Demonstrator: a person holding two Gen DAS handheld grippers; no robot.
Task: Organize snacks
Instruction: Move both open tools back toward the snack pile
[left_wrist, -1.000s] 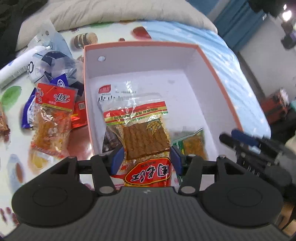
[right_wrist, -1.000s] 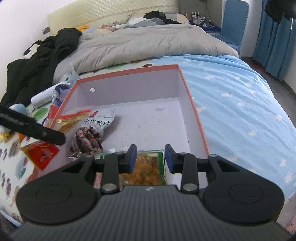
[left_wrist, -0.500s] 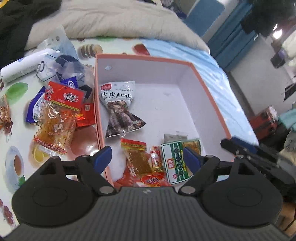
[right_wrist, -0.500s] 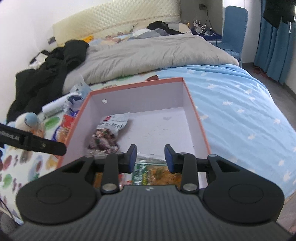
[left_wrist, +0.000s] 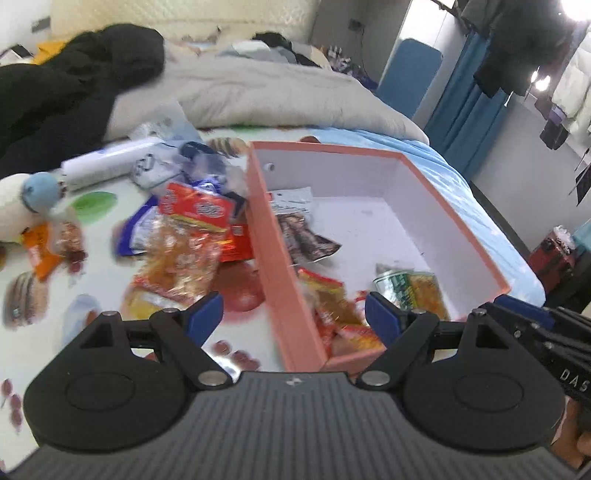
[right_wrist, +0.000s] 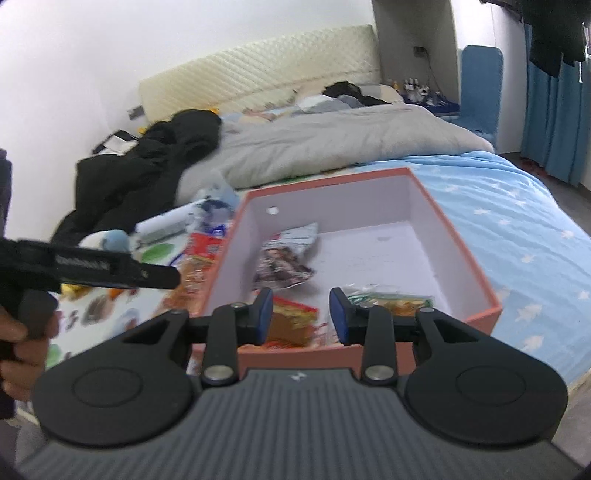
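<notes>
Left gripper (left_wrist: 293, 317) is spread wide with nothing in it, straddling the near left wall of the pink box (left_wrist: 275, 258). Right gripper (right_wrist: 301, 315) is parted too, also empty, just over the box's front edge. Inside sit a red-orange snack pack (left_wrist: 330, 299), a green one (left_wrist: 413, 291) and a dark one (left_wrist: 304, 236); more snacks (left_wrist: 184, 254) are piled on the bed left of the box.

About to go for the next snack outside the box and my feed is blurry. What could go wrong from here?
1. The loose packets overlap in a pile beside the box, so the open left hand-held gripper could pinch two together.
2. That pile sits against the box wall; closing there might snag the wall.
3. The right hand-held gripper hovers close by, so the two could collide.
</notes>
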